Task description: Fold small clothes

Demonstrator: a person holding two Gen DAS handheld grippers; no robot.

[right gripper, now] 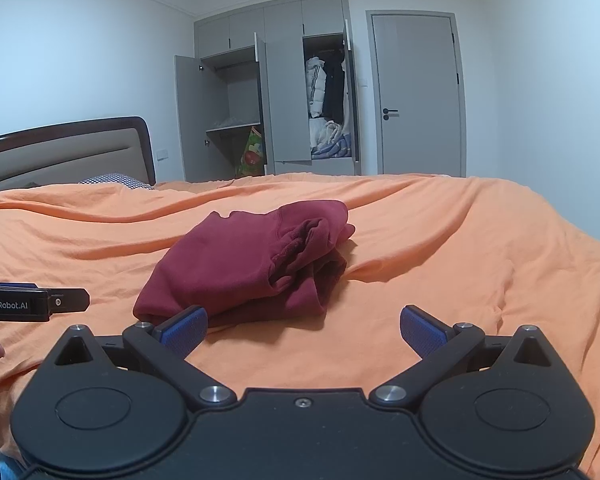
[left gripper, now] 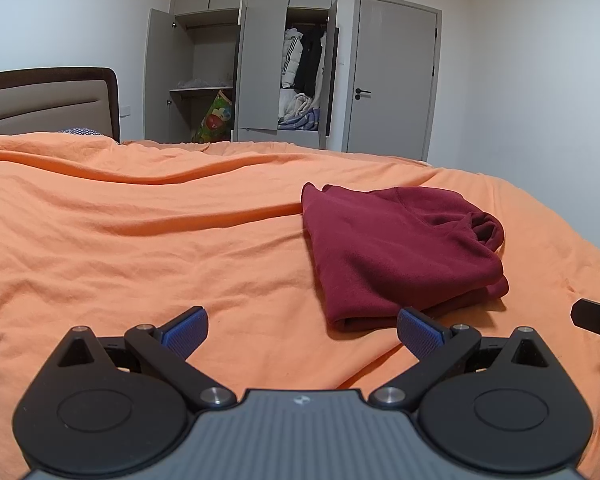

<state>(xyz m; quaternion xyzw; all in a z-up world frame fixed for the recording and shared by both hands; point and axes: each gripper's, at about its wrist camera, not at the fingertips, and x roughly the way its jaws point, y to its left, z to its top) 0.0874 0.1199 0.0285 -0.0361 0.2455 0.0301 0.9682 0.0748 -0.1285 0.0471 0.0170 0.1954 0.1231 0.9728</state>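
**Sweater folded, both grippers off it**

Maroon sweater [left gripper: 400, 252] lies on the orange bed cover [left gripper: 140, 240] as a folded bundle, cuff bunched at one end. Left gripper [left gripper: 302, 330] fingers wide, holding nothing, near the bundle's front edge. Right gripper [right gripper: 303, 330] same: wide, empty, one finger just beside the fabric. Looks like the fold is done or nearly. Next move likely tidying the loose cuff or fetching another piece. Left gripper's side reads "GenRobot.AI".
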